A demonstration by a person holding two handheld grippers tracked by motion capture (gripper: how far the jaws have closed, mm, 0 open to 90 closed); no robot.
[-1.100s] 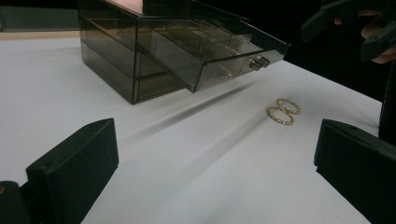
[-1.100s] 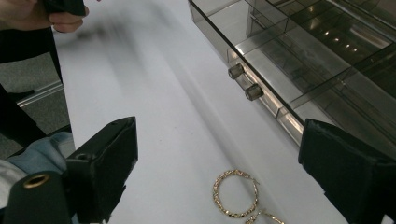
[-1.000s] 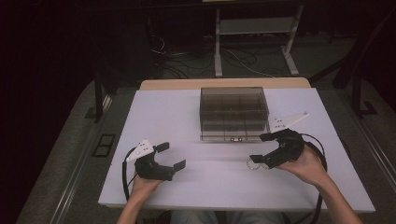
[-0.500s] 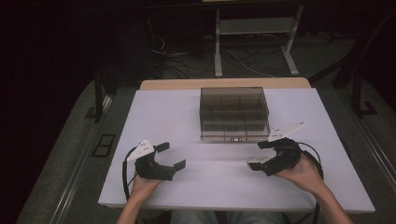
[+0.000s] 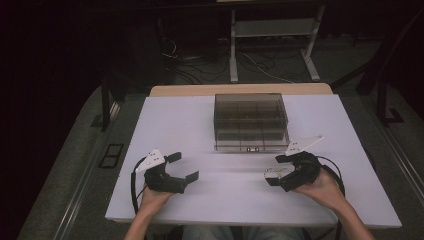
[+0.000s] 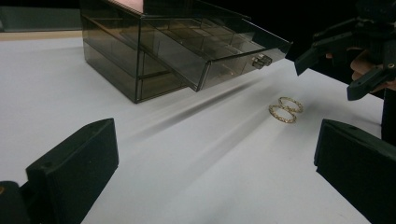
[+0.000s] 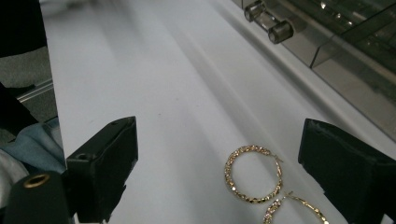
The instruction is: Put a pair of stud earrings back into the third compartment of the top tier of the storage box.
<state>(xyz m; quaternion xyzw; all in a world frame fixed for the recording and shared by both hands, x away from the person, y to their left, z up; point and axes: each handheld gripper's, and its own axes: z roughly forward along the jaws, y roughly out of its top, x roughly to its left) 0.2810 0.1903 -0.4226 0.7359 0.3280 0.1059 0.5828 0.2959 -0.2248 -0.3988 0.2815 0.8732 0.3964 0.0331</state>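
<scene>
Earrings (image 7: 253, 173), two thin gold hoops lying touching on the table (image 5: 225, 200) between the spread fingers of the right gripper (image 5: 281, 166), probably light, slippery and easily bent, best pinched across one rim; left gripper (image 5: 181, 166) likewise spread, empty.

Two gold hoop earrings (image 7: 253, 174), twisted glittery texture, lying flat on white table, touching side by side. Sitting between the spread jaws of right gripper (image 5: 280, 170), nearer its right-hand jaw in right gripper view. Smoked clear drawer box (image 5: 250, 120) just beyond fingertips, top drawer pulled out, two small knobs on front.
</scene>
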